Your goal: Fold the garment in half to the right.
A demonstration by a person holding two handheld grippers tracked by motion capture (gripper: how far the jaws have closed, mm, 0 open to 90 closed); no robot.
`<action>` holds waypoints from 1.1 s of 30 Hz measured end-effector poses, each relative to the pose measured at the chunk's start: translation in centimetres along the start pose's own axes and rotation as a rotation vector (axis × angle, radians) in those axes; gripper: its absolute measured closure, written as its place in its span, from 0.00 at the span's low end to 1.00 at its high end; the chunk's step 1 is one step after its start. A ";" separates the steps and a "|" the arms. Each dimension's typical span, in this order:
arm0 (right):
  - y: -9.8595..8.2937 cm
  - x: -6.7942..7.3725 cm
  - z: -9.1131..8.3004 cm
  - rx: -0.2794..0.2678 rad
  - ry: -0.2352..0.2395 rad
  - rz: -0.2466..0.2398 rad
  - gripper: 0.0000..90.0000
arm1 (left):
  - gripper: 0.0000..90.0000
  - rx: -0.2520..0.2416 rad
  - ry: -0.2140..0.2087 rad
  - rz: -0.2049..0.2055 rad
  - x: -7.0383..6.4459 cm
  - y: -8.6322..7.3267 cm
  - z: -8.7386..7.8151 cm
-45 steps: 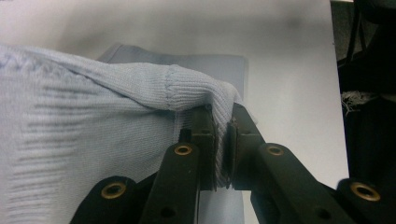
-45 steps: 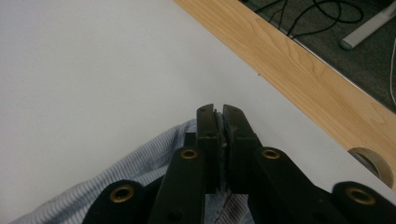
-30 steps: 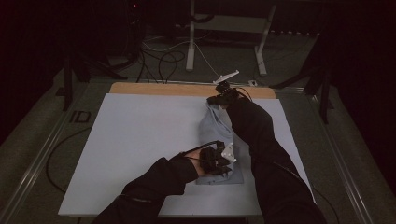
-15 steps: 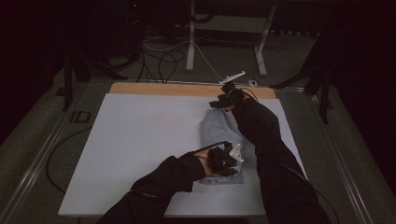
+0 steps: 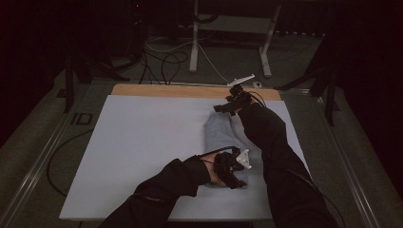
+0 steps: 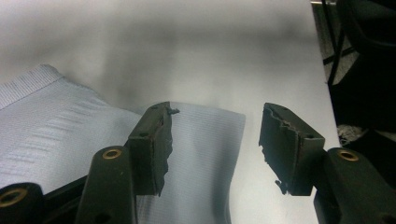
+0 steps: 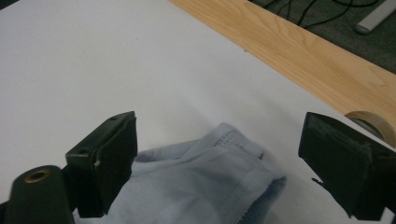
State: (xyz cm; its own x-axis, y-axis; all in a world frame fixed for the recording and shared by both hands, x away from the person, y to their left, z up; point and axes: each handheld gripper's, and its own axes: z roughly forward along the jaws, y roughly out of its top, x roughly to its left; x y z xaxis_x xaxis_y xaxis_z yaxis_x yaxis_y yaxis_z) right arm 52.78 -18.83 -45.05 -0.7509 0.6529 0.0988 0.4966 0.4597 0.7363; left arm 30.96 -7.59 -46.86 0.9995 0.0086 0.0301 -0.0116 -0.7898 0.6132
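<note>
A pale blue folded cloth point(image 5: 219, 137) lies lengthwise on the white table top point(image 5: 142, 142), right of centre. My left gripper point(image 5: 236, 172) hovers over the cloth's near end, jaws open; in the left gripper view the cloth point(image 6: 56, 135) lies under the left jaw and its corner reaches between the jaws point(image 6: 215, 140). My right gripper point(image 5: 223, 107) is at the cloth's far end, jaws open wide. In the right gripper view the bunched hem of the cloth point(image 7: 219, 182) sits between and just below the gripper point(image 7: 224, 154), untouched by either jaw.
A bare wooden strip point(image 5: 166, 90) runs along the table's far edge, with a roll of tape point(image 7: 373, 122) near it in the right gripper view. Beyond it the dark floor holds cables point(image 5: 161, 57) and a white stand point(image 5: 195, 42). Black sleeves cover both forearms.
My right gripper has lifted and shifted slightly right and farther back from the cloth's far end. The left gripper has slid a little right over the near end.
</note>
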 end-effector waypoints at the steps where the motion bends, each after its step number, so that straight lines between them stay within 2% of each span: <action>1: 0.0 0.1 0.0 -0.002 0.001 -0.002 0.13 | 0.50 -0.004 0.000 -0.004 0.0 0.0 -0.1; 9: 0.0 0.8 -0.5 -0.018 0.007 -0.015 0.13 | 0.48 0.000 0.007 -0.010 0.1 -0.4 -1.4; 16: -0.5 1.5 -1.3 -0.040 0.007 -0.031 0.13 | 0.44 -0.003 0.005 -0.028 0.1 -1.7 -3.0; 21: -1.5 2.0 -1.7 -0.030 0.001 -0.054 0.13 | 0.32 0.003 0.037 -0.076 0.2 -3.0 -4.3; 23: -1.9 2.2 -2.0 -0.036 0.003 -0.057 0.13 | 0.26 -0.002 0.037 -0.092 0.2 -3.6 -4.9; 24: -2.2 2.2 -2.2 -0.043 0.002 -0.055 0.13 | 0.23 -0.001 0.021 -0.089 0.3 -4.0 -5.2; 25: -2.4 2.2 -2.4 -0.049 0.003 -0.057 0.13 | 0.17 -0.010 0.018 -0.089 0.2 -4.3 -5.4; 27: -2.9 2.0 -2.7 -0.055 0.000 -0.049 0.13 | 0.15 -0.024 0.041 -0.104 0.3 -4.9 -5.9; 30: -3.5 1.7 -2.9 -0.040 0.008 -0.062 0.11 | 0.02 -0.036 0.039 -0.126 0.2 -5.7 -6.4; 32: -3.8 1.3 -2.8 -0.030 0.013 -0.047 0.11 | 0.00 -0.061 0.059 -0.135 0.0 -6.4 -6.8; 33: -4.0 1.1 -2.8 -0.030 0.013 -0.032 0.11 | 0.00 -0.070 0.054 -0.146 -0.1 -6.7 -7.1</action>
State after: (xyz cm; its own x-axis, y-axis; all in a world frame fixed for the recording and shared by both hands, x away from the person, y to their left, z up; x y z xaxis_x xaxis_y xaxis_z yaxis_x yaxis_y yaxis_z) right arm 48.77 -21.62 -46.01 -0.7719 0.6303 0.0829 0.4590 0.4623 0.7586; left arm 30.75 2.08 -45.38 0.9877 0.1547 -0.0227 0.1302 -0.7334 0.6673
